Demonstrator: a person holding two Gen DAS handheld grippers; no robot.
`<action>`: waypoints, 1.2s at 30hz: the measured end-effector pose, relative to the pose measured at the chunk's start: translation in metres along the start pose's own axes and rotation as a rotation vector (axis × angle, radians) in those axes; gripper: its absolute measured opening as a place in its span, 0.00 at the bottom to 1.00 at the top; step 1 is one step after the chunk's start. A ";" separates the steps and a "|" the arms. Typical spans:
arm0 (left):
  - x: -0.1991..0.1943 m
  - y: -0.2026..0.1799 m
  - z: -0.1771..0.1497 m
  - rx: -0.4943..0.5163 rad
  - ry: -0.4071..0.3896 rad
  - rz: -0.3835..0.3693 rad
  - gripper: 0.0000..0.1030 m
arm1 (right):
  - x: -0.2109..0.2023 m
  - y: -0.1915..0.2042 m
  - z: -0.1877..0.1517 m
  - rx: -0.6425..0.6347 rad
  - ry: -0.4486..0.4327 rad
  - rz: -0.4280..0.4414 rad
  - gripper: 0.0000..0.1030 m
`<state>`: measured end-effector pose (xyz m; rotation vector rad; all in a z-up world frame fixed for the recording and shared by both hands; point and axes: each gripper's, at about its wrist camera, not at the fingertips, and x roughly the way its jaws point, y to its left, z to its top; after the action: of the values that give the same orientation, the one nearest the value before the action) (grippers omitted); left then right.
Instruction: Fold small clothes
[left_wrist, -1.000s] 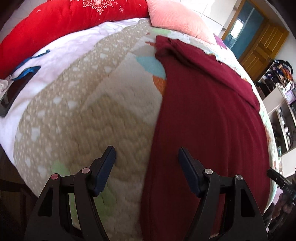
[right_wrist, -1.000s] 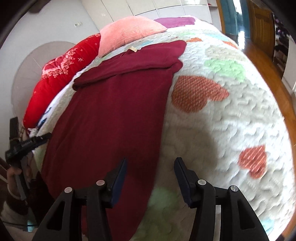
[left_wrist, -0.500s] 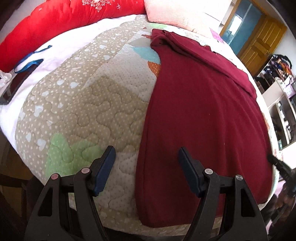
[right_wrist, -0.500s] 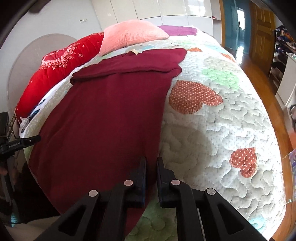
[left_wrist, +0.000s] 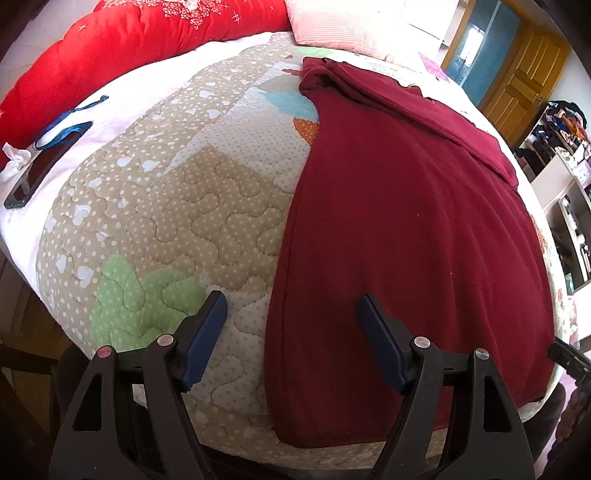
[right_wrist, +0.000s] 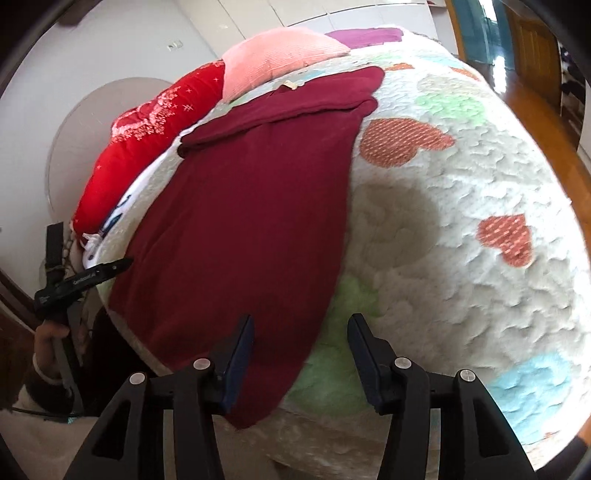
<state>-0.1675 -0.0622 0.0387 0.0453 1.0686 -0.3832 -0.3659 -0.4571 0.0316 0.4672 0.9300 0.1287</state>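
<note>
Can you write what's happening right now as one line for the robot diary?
stage: pre-grasp | maroon garment flat on quilt | left gripper open, empty | right gripper just reopening, straddling hem corner, empty

We're in home bedroom: bed under heart-patterned quilt (left_wrist: 177, 206), red bolster (left_wrist: 122, 48) and pink pillow (right_wrist: 280, 59) at head, phone (left_wrist: 44, 166) on sheet, wooden door (left_wrist: 524, 74), cluttered shelves (left_wrist: 565, 155), wood floor (right_wrist: 535, 107).
</note>
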 end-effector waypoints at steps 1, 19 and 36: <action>0.000 0.000 0.000 0.000 0.001 0.001 0.73 | 0.002 0.003 -0.001 -0.006 -0.003 0.006 0.40; -0.010 0.005 -0.022 -0.020 0.098 -0.093 0.78 | -0.007 -0.022 -0.004 0.059 0.013 0.181 0.41; -0.023 -0.009 0.003 0.012 0.116 -0.229 0.10 | 0.017 -0.004 0.009 0.067 0.026 0.535 0.11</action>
<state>-0.1773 -0.0649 0.0610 -0.0449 1.1897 -0.5997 -0.3487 -0.4589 0.0218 0.7712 0.8179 0.5910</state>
